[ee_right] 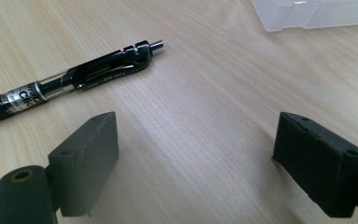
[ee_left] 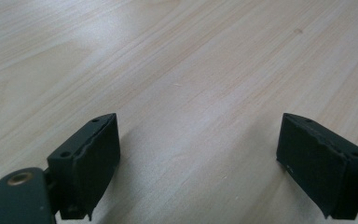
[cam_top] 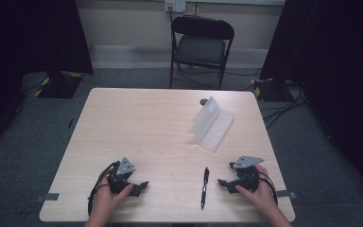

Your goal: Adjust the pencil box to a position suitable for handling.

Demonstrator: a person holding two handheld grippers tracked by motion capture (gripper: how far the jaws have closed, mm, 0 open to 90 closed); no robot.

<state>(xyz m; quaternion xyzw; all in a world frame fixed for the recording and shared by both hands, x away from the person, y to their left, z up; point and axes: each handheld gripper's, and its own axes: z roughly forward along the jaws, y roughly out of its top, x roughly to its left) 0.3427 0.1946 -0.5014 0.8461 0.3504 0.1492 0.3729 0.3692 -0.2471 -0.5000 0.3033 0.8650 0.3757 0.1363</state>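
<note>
A black click pen (cam_top: 204, 187) lies on the wooden table (cam_top: 146, 123) near its front edge, just left of my right gripper (cam_top: 223, 184). In the right gripper view the pen (ee_right: 70, 79) rests beyond the left jaw, and the gripper (ee_right: 196, 158) is open with bare wood between its jaws. A clear plastic case (cam_top: 212, 123) stands open farther back on the right; its corner (ee_right: 307, 11) shows at the top of the right gripper view. My left gripper (cam_top: 142, 186) rests at the front left, and it (ee_left: 198, 158) is open over bare table.
A black folding chair (cam_top: 201, 45) stands beyond the table's far edge. A small dark round object (cam_top: 203, 101) sits just behind the case. Cables (cam_top: 283, 99) run over the floor at the right. Dark curtains hang on both sides.
</note>
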